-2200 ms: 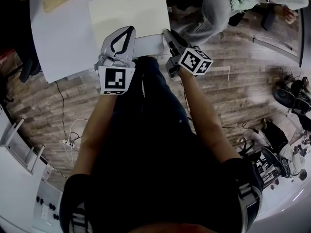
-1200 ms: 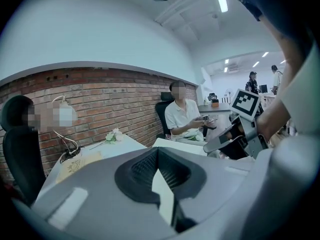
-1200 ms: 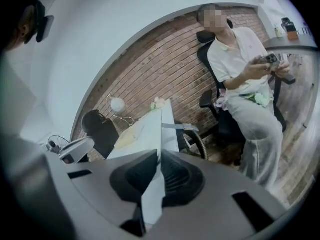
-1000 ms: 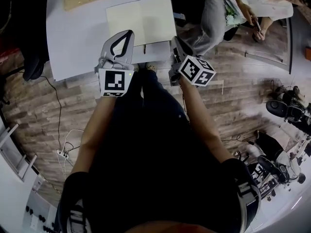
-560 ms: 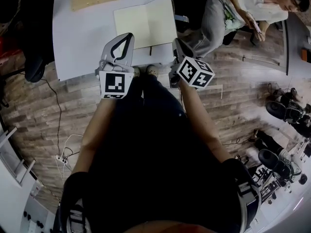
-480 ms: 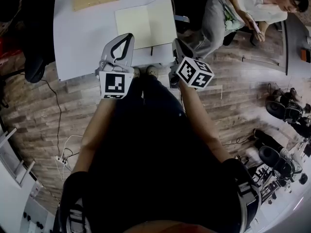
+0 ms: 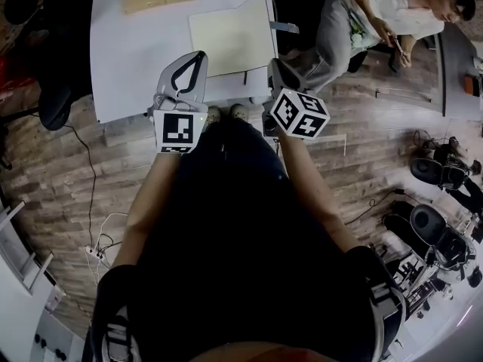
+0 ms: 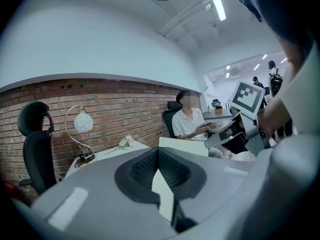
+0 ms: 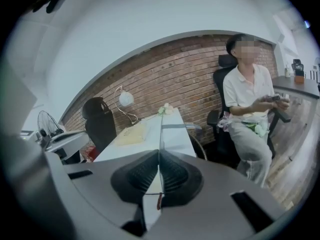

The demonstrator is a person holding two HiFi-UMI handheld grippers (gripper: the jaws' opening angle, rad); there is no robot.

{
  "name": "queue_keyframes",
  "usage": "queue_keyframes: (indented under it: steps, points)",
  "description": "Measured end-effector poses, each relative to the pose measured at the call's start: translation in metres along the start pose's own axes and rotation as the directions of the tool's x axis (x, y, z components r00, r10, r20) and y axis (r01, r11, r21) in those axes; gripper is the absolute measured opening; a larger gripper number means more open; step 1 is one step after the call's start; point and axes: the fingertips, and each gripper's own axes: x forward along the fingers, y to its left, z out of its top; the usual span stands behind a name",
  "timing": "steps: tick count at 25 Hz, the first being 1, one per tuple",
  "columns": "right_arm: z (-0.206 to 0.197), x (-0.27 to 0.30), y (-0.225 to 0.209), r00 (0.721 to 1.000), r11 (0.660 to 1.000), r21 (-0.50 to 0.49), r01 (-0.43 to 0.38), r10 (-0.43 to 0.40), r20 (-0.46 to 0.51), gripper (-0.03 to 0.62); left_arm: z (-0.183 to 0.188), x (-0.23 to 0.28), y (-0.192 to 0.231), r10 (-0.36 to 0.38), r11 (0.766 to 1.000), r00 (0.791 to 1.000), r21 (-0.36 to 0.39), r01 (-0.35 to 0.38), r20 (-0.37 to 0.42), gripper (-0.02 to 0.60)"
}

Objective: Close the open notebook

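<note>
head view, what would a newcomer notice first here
Two grippers carrying black-and-white marker cubes stand out: the left gripper and the right gripper, both shut, at the near edge of a white table. Just beyond them the open notebook shows blank cream pages. A seated person is at the upper right.

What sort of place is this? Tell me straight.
Probably an office or studio workroom: a brick wall, a black office chair, and a white table carrying an open notebook.
</note>
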Motion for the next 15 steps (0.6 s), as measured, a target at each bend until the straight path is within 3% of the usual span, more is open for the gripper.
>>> queue_keyframes:
  steps: [15]
  points:
    - [-0.003, 0.004, 0.028, 1.0, 0.997, -0.076, -0.008, 0.009, 0.003, 0.02, -0.012, -0.03, 0.019, 0.063, 0.998, 0.998, -0.012, -0.063, 0.004, 0.006]
